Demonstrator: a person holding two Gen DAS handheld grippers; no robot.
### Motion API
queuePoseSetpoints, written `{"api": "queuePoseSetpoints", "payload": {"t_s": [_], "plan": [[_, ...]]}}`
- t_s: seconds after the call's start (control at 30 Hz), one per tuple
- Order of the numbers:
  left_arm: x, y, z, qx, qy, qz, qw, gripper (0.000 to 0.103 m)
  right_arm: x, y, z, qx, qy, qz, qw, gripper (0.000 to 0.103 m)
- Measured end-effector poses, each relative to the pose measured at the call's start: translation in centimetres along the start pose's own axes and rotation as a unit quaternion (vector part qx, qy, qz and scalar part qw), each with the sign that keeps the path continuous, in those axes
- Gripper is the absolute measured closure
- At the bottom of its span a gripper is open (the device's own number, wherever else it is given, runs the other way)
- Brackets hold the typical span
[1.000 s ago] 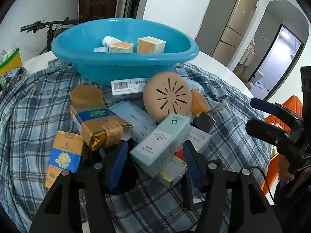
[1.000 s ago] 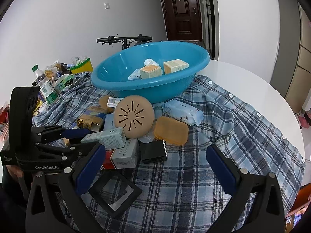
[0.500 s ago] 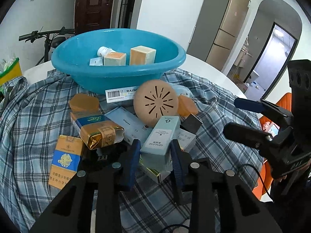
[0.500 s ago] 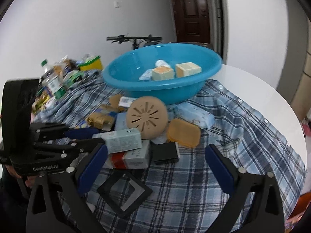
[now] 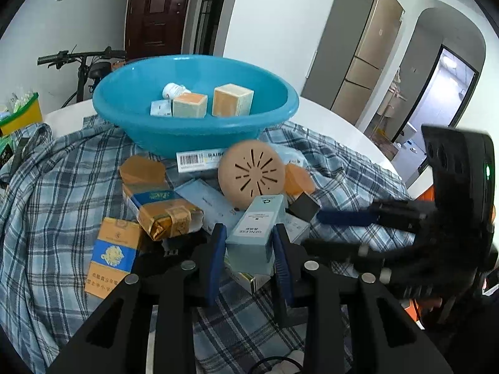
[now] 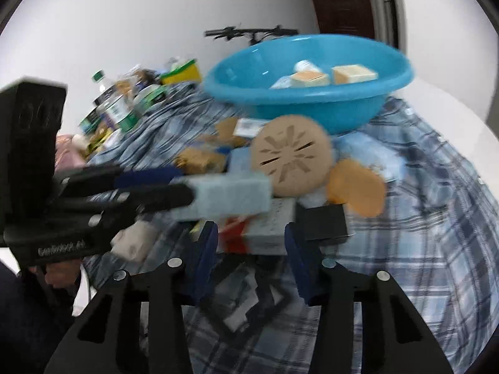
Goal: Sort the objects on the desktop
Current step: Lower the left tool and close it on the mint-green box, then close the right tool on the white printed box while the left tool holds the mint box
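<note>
1. Because it is a slim cardboard carton, the pale blue box (image 5: 255, 230) should handle as light and fairly stiff along its edges but easy to dent on its broad faces. A firm squeeze is not called for, I judge.
2. It sits between the blue pads of the left gripper (image 5: 249, 249), which press on its two long sides near the close end. Its far end points away from the fingers toward the tan slotted disc (image 5: 252, 173). That hold near one end looks workable for so light a thing, though the smooth printed card could slip or swing.
3. Beneath and beside the fingers lie other packs: a gold-wrapped carton (image 5: 162, 208) to the left and a red and grey box (image 6: 259, 227) below.
4. The right gripper (image 6: 249, 249) has its jaws closing around that red and grey box. The blurred frame does not show whether the pads touch it yet.
5. Beyond both sets of fingers stands the blue basin (image 5: 193, 131), already holding a few small boxes, on the plaid cloth (image 5: 56, 187).
</note>
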State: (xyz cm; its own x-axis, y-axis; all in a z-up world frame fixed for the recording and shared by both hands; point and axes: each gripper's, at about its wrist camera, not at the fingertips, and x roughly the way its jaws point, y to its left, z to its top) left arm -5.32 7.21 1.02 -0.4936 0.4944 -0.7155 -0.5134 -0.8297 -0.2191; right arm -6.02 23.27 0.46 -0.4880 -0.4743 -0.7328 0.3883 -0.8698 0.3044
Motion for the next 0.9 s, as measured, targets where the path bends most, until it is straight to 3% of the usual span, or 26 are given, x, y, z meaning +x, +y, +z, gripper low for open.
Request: {"api": "queuePoseSetpoints", "payload": {"t_s": [0.13,0.23,0.37,0.6,0.73,0.8,0.9], "plan": [[-0.3,-0.9,0.1,0.023,-0.003,0.003,0.9997,0.071,1.1,-2.4,0.0,0.113,0.03,0.081,0.99,0.059],[-0.2,-1.2,-0.5,0.029,0.006,-0.001,0.9996,0.071,1.0,-4.0,-0.4,0.167,0.025,0.109,0.98,0.063],[-0.2,-1.1,-1.0,0.027,0.01,-0.007,0.9996,0.071,1.2,-4.7,-0.6,0.208,0.027,0.148,0.967,0.063],[-0.6,-1.3,-1.1,0.035,0.002,-0.006,0.9994,0.072,1.5,-5.0,-0.4,0.24,0.02,0.176,0.955,0.063],[-0.2,-1.3,-1.4,0.034,0.014,-0.007,0.9993,0.073,1.4,-4.5,-0.2,0.227,0.021,0.153,0.962,0.063],[0.1,-1.2,-1.5,0.032,0.021,-0.002,0.9993,0.073,0.8,-3.3,0.0,0.173,0.011,0.102,0.98,0.063],[-0.3,-0.8,-1.4,0.027,0.016,0.002,0.9995,0.073,-0.1,-2.0,0.0,0.095,0.004,0.043,0.995,0.068]]}}
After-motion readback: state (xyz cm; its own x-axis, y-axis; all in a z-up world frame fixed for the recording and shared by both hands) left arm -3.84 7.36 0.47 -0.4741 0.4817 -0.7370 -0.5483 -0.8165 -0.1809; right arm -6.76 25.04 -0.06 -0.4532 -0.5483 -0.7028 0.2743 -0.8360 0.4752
